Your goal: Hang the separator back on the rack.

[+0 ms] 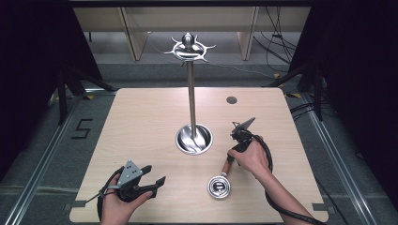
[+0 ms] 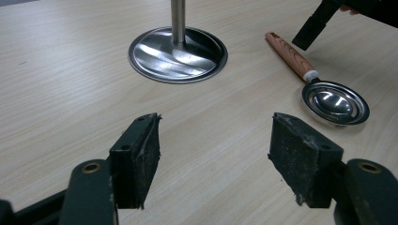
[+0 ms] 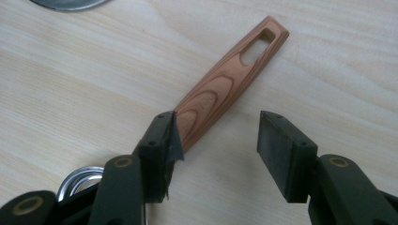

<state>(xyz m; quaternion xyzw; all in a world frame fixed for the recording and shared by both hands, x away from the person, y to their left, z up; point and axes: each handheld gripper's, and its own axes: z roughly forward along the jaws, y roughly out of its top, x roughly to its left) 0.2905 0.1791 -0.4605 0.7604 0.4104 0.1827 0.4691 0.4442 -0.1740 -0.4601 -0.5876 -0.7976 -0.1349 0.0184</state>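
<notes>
Even overhead light, table (image 1: 141, 140) bright, surroundings dark past its edges. Soft short shadows. Glare streaks on steel base (image 2: 178, 54) and strainer bowl (image 2: 335, 103). Gripper views sharp mid-frame, near pads (image 3: 162, 140) slightly soft.

One marking is legible: a black numeral "5" (image 1: 80, 128) on the grey floor (image 1: 42, 140) left of the table (image 1: 141, 122), seen in the high view. The wooden handle (image 3: 220, 89) in the right gripper view carries a faint imprint along its length; its characters are too blurred to read. No other text, label or brand can be read.
</notes>
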